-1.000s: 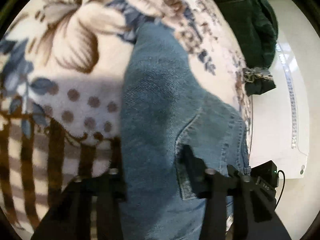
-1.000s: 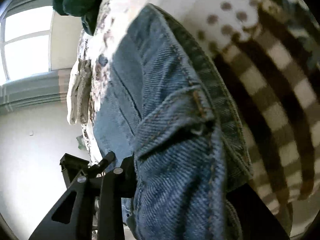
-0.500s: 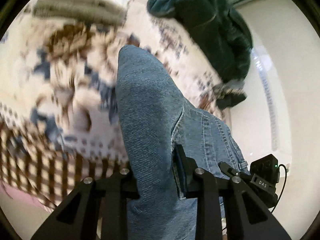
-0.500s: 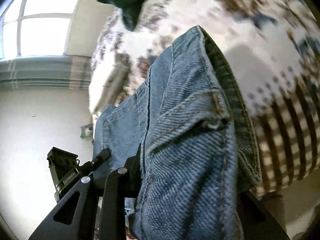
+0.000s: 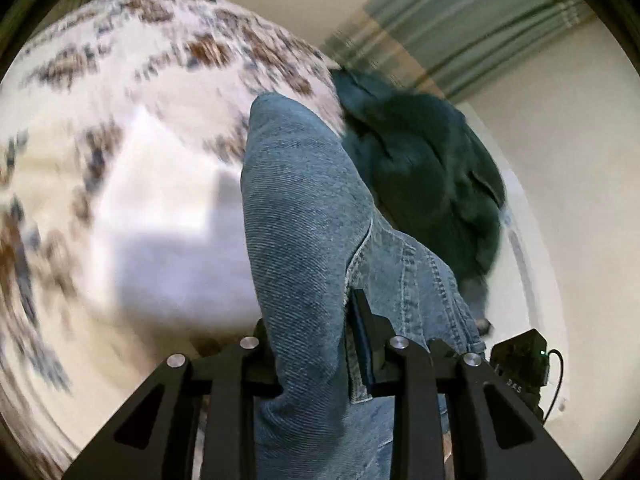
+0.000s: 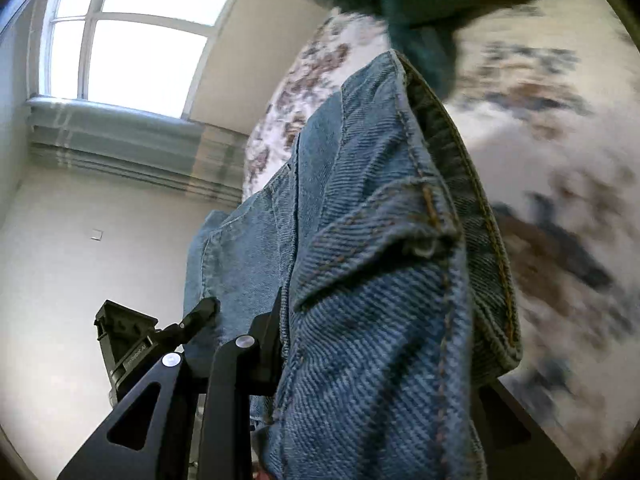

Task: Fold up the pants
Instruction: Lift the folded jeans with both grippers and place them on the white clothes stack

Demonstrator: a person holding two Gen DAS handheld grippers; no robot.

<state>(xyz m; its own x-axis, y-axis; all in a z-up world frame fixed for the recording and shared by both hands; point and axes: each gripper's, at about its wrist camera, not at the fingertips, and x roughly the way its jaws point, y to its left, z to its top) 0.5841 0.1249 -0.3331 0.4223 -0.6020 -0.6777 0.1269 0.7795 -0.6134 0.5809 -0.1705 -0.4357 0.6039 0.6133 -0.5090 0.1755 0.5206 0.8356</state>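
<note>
- Left gripper [image 5: 314,354]: fingers closed on a bunched fold of the jeans [image 5: 304,232], denim pressed between both pads.
- Right gripper [image 6: 360,344]: left finger [image 6: 260,344] pressed against the waistband end of the jeans [image 6: 380,260]; the other finger is hidden behind denim, cloth clamped between them.
- Jeans hang raised above the patterned blanket [image 5: 132,152], stretched between the two grippers.
- A dark green garment [image 5: 424,168] lies on the blanket just beyond the jeans, near the blanket's far edge.
- Blanket left of the jeans lies flat; detail blurred.
- Window [image 6: 128,40] and pale wall [image 6: 52,260] stand beyond the blanket's edge.
</note>
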